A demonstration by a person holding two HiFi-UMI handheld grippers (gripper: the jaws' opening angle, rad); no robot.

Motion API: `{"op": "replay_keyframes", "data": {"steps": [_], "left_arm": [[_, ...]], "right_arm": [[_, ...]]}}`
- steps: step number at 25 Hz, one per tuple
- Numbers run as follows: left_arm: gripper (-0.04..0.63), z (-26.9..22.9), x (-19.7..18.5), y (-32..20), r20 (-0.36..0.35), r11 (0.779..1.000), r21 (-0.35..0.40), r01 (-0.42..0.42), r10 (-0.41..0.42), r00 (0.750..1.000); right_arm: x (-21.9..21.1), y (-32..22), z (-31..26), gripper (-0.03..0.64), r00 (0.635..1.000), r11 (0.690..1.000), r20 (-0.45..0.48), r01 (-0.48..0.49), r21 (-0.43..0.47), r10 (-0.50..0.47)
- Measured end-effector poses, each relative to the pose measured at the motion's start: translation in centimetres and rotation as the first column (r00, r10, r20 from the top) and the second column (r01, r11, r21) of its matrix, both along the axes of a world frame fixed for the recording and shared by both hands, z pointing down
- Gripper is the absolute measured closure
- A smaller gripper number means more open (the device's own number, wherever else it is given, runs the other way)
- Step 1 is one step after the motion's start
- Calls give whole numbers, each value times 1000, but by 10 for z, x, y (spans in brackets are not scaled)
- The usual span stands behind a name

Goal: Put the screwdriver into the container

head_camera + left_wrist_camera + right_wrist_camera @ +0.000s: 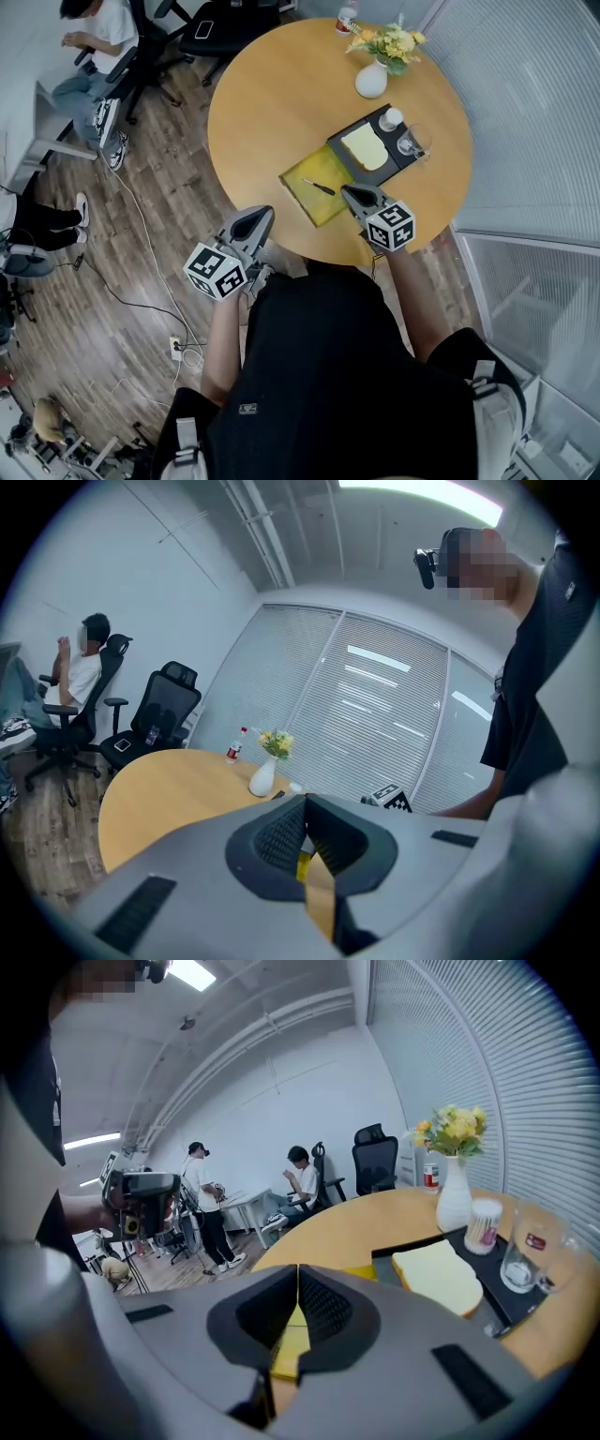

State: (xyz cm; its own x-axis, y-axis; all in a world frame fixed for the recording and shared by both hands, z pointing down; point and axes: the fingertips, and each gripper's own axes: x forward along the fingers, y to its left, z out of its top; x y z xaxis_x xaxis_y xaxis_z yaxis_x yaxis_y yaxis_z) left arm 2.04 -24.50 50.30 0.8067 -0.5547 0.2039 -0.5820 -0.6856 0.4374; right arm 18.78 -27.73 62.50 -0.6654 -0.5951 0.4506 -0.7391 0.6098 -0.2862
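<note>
Screwdriver (318, 187) lying in container (324, 210). Right gripper (350, 191) hovering just beside container, left gripper (264, 213) farther off; both holding jaws together, empty.

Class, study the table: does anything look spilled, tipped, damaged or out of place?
Nothing stands out. The screwdriver lies flat inside the yellow container, and the vase and glass stand upright.

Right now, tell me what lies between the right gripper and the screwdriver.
Head view: only a bare strip of the yellow container separates the right gripper from the screwdriver.
</note>
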Motion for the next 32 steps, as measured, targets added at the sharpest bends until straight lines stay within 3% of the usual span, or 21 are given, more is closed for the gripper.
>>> {"op": "replay_keyframes", "data": {"steps": [14, 32], "left_arm": [[591, -6, -3, 9, -5, 998, 11, -57, 57, 998], [591, -12, -31, 23, -9, 993, 17, -116, 116, 993]], "right_arm": [[-17, 30, -50, 609, 997, 995, 72, -39, 91, 33], [-37, 52, -76, 609, 992, 981, 70, -115, 157, 105]]}}
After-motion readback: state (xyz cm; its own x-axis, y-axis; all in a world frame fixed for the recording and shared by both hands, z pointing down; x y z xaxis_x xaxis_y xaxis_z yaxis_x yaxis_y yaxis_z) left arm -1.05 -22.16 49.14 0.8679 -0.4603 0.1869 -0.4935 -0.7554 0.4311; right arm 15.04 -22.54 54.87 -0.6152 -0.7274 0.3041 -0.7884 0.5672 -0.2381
